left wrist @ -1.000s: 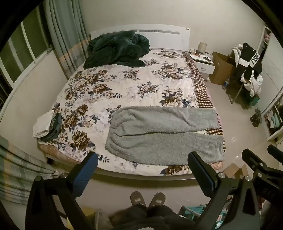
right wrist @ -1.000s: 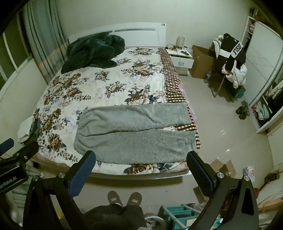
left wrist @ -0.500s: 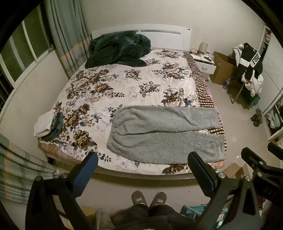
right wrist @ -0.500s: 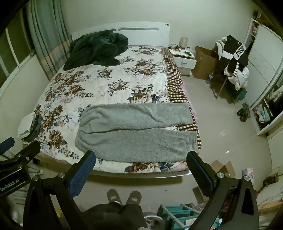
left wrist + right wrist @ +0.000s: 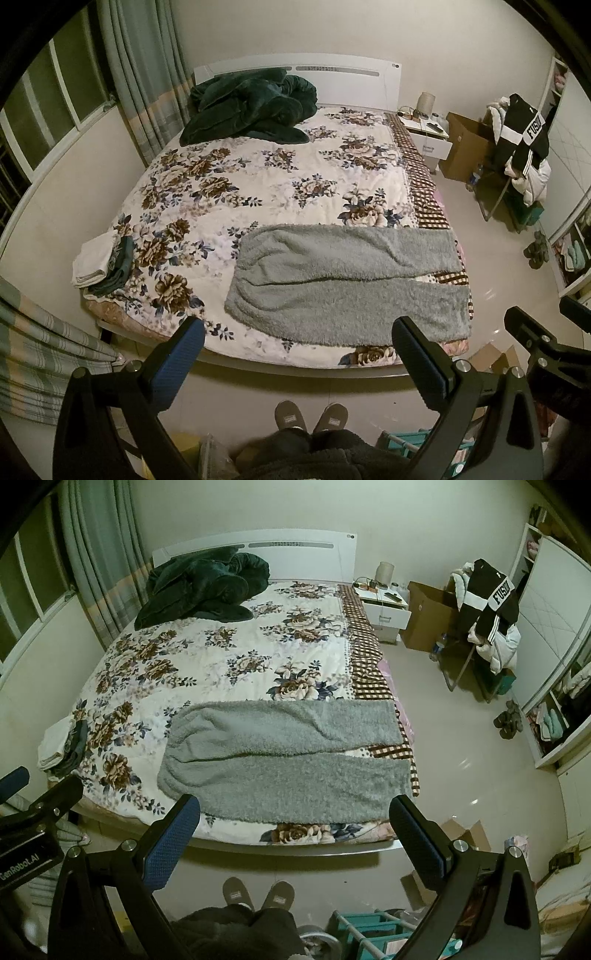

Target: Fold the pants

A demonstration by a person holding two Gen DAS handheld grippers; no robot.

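Lying beyond spread jaws: pants.

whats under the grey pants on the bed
The grey pants lie flat on the floral blanket; their leg ends reach over its checked border. Whatever lies directly beneath the fabric is covered.

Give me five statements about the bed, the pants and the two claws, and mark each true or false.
1. The grey pants lie spread flat on the bed. True.
2. The left claw is shut on the waistband. False: it is open, short of the bed.
3. The right claw holds nothing. True.
4. A dark green blanket is heaped by the headboard. True.
5. The pants are already folded in half. False: both legs lie side by side.
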